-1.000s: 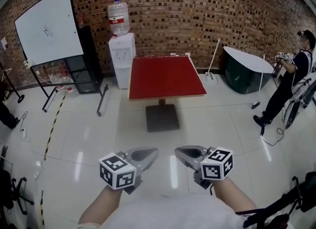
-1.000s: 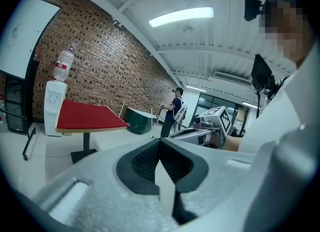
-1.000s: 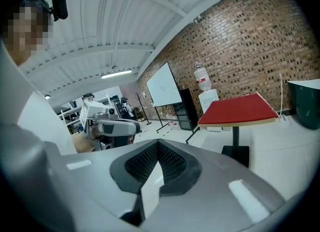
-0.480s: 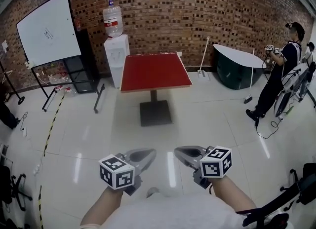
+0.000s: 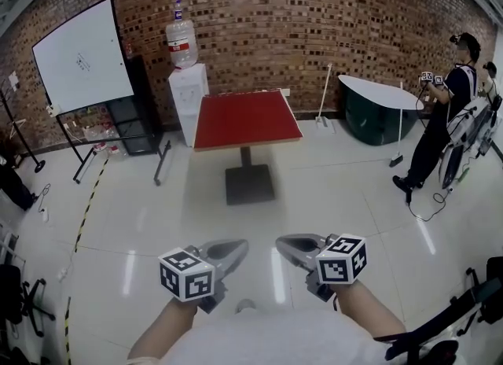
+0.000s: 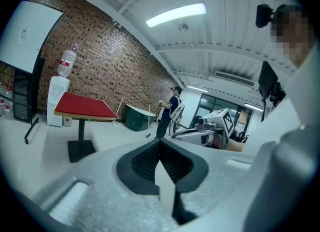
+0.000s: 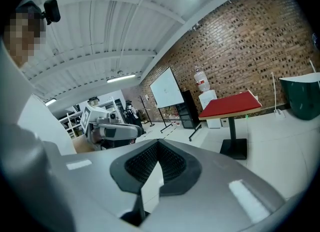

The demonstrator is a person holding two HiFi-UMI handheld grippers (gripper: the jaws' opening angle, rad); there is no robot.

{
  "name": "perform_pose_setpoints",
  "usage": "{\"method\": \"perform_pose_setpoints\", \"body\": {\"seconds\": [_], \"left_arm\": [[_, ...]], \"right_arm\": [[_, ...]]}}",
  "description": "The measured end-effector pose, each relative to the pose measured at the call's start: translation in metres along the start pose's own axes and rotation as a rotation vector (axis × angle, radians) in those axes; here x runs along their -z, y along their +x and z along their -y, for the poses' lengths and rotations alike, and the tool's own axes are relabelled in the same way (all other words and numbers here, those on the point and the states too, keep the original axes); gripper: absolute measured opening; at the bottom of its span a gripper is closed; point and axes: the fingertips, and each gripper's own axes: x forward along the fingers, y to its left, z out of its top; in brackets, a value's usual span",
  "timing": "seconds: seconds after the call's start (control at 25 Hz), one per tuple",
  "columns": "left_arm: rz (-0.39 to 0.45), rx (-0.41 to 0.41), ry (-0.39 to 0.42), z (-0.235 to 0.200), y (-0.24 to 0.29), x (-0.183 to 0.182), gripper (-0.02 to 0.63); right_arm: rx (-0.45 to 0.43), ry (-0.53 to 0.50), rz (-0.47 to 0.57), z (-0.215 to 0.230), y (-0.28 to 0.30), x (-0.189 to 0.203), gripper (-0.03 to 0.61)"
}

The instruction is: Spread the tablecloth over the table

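Left gripper (image 5: 242, 243) and right gripper (image 5: 281, 241) are both closed with nothing between the jaws, side by side low over the floor (image 5: 338, 190). Well ahead stands the red-topped table (image 5: 246, 118), just beside the dispenser (image 5: 189, 97). I cannot tell whether its red top is a cloth.

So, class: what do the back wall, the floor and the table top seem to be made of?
Back wall: bare brick, matt; mortar lines show. Floor: probably glazed tile; grid joints, shiny reflections. Table top: red, matt, pale wood-like edge; perhaps laminate on board.
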Motion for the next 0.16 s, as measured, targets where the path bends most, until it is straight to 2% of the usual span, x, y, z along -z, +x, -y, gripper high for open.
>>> {"method": "perform_pose_setpoints", "body": {"seconds": [0.16], "left_arm": [[-0.008,-0.002,0.0,0.0008,-0.0005,0.0023,0.002]], "right_arm": [[-0.002,0.006,0.006,0.0,-0.0015,-0.0016,0.0]]}}
